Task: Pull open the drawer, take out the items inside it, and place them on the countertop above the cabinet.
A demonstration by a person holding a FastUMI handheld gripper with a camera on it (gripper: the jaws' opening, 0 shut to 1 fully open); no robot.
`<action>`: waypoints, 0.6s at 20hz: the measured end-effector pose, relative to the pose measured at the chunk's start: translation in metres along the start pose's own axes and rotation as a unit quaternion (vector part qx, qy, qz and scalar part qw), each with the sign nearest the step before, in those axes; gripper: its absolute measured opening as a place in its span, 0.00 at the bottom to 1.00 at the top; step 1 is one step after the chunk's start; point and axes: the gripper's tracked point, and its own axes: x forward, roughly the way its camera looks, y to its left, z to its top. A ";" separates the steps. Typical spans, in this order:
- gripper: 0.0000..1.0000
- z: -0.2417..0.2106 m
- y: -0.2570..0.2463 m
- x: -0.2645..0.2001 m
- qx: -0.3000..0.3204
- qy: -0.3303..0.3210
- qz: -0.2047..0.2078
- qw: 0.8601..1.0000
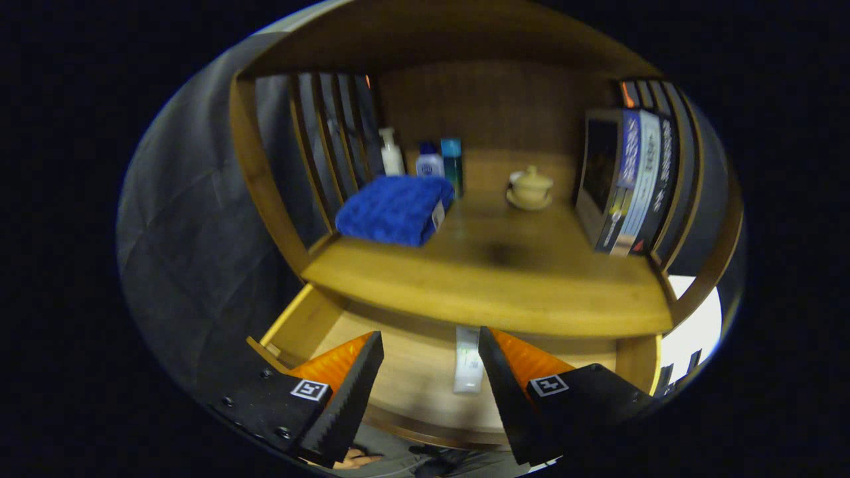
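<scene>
The drawer (312,325) stands pulled out beneath the countertop (491,279) of the wooden cabinet, its pale floor exposed and its left wall running up toward 11 o'clock; the countertop's front edge overhangs the back part of the drawer, so headroom there is shallow. On the countertop a broad bare stretch lies in the middle, between the folded blue towel (395,209) at 10 o'clock and the row of books (627,182) at 2 o'clock; three bottles (431,159) stand behind the towel and a small lidded cup on a saucer (530,188) sits near the back. The gripper (430,352) hangs over the drawer with its fingers spread wide, holding and touching nothing. A white tube (467,362) lies flat on the drawer floor between the fingertips, nearer the right finger, its long axis running from 6 to 12 o'clock, its far end tucked under the countertop edge.
</scene>
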 end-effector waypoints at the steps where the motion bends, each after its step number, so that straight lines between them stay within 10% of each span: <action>1: 0.94 -0.010 0.000 0.012 0.008 0.027 0.001 1.000; 12: 0.91 -0.075 -0.045 0.076 -0.004 0.203 -0.068 0.977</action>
